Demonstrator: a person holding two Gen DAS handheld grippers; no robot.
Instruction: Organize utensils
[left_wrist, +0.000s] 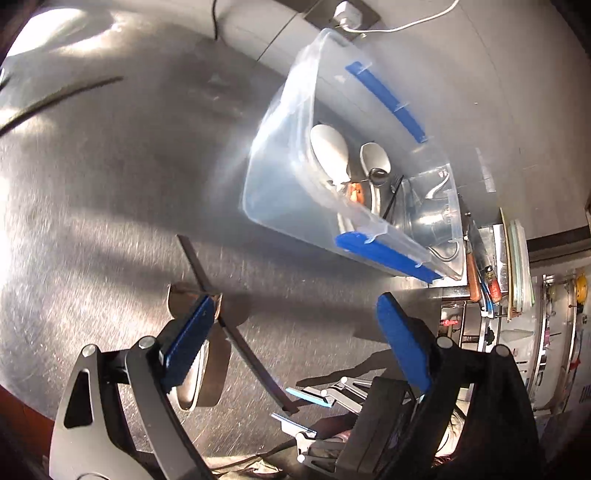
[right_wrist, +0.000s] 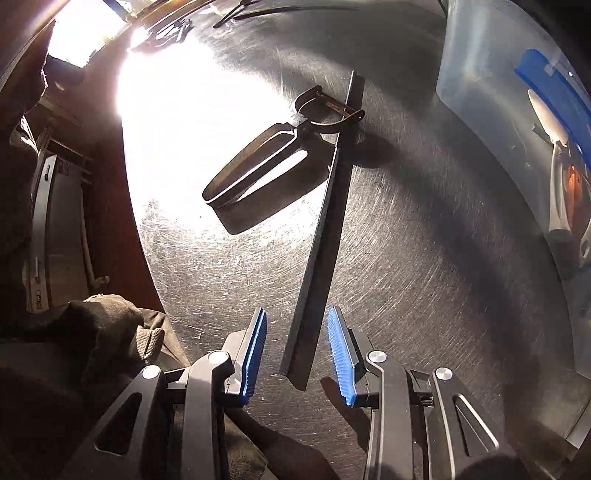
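Observation:
A metal peeler (right_wrist: 258, 173) lies on the steel table, its head resting against a long dark flat strip (right_wrist: 321, 254). My right gripper (right_wrist: 297, 345) is open with the near end of the strip between its blue pads, not clamped. My left gripper (left_wrist: 295, 325) is open above the table; the peeler (left_wrist: 195, 354) lies partly under its left finger and the strip (left_wrist: 236, 332) runs between the fingers. A clear plastic bin (left_wrist: 280, 177) with blue clips holds white spoons (left_wrist: 328, 147) and other utensils; it shows at the right of the right wrist view (right_wrist: 480, 92).
The right gripper (left_wrist: 314, 398) shows at the bottom of the left wrist view. A socket with a white cable (left_wrist: 347, 14) is on the back wall. Cluttered shelves (left_wrist: 517, 295) stand right of the table. Dark cloth (right_wrist: 110, 332) lies at the table's near left edge.

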